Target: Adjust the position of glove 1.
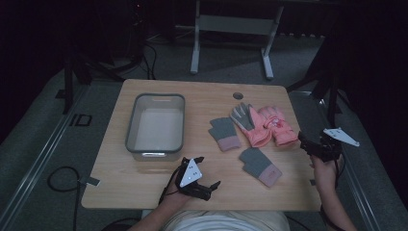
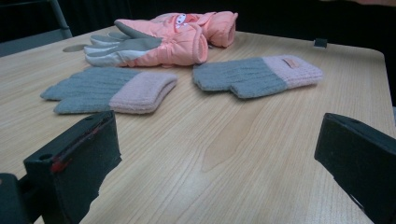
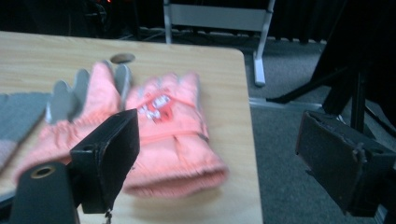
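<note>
Two pink ski gloves [image 1: 267, 126] lie side by side at the table's right, one palm up with grey fingers [image 2: 126, 46]. A grey knit mitten with a pink cuff [image 1: 224, 133] lies left of them, and a second one [image 1: 260, 166] sits nearer the front edge. My left gripper [image 1: 207, 172] rests low over the front of the table, open, its jaws wide apart and aimed at the mittens [image 2: 112, 88]. My right gripper [image 1: 305, 143] hovers at the right edge, open and empty, with the nearest pink glove [image 3: 173, 130] just ahead of its jaws.
A grey-rimmed plastic bin [image 1: 155, 126] stands empty on the left half of the table. A round cable hole [image 1: 238, 95] is near the far edge. The table's right edge [image 3: 250, 140] drops to grey carpet, and a white frame's legs [image 1: 195, 48] stand beyond.
</note>
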Available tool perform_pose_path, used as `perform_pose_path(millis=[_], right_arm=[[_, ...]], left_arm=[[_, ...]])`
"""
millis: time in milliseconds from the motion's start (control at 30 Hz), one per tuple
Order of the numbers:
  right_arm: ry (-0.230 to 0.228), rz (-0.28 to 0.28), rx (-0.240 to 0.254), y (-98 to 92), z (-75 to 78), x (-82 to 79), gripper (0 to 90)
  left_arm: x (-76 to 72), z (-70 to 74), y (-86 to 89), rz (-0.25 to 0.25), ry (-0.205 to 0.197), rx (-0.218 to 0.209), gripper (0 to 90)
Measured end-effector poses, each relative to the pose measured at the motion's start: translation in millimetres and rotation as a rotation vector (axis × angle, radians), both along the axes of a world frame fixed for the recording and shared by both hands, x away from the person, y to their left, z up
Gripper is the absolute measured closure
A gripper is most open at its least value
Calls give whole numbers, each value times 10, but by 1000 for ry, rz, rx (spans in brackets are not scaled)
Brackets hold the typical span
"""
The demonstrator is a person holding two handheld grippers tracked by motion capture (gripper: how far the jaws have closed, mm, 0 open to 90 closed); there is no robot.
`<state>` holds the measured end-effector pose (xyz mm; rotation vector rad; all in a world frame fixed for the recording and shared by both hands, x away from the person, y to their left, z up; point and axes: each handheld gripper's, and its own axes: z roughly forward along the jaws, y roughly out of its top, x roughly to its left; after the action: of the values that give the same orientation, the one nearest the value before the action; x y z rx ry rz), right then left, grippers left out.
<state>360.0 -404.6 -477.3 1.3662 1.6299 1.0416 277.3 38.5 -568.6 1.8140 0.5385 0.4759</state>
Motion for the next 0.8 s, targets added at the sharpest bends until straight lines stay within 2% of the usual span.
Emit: perform_pose_path(millis=[300, 367, 467, 500, 567, 600, 700, 800], right_arm=[[7, 87, 10, 298, 165, 73, 117], [3, 105, 0, 369, 208, 83, 117], [-6, 117, -48, 466, 266, 107, 117], [-16, 107, -71, 496, 280, 112, 117], [-55, 71, -148, 569, 297, 111, 120], [-54, 67, -161, 595, 303, 117, 130], [-18, 119, -110, 635, 311, 172, 143], [12, 135, -111, 710, 297, 222, 153]], left_arm=[[-6, 0, -3, -1, -4, 5, 0], [-14, 0, -7, -4, -5, 7, 0], [-15, 1, -12, -6, -8, 13, 0], [-14, 1, -11, -5, -7, 12, 0], [-11, 1, -8, -3, -7, 10, 0], [-12, 1, -9, -4, -8, 12, 0], [-15, 1, -16, -4, -9, 15, 0], [-14, 1, -14, -4, -5, 12, 0]])
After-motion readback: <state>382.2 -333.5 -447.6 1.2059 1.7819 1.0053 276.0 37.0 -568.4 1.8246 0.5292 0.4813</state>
